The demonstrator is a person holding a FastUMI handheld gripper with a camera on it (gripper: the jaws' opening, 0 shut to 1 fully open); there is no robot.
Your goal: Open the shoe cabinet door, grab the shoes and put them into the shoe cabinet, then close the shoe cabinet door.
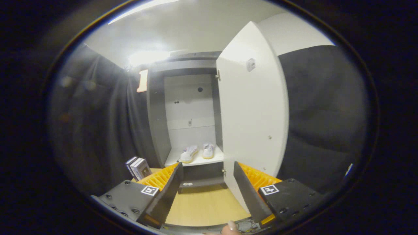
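Inside the open shoe cabinet [156, 124], pale shoes [197, 152]; hand-held gripper [207, 171] spread empty

- Booth walls: black cloth [98, 130] hangs on the left, more black cloth [326, 114] on the right, both in soft folds.
- Above the right-hand cloth, a strip of plain white wall [294, 36].
- Ceiling [183, 29] pale, with a long bright light strip [140, 9] overhead and strong glare [147, 57] lower down near the top left of the furniture.
- Floor [205, 205]: light wood-toned surface.
- A small stack of books or boxes [137, 168] stands upright on the floor by the left cloth.
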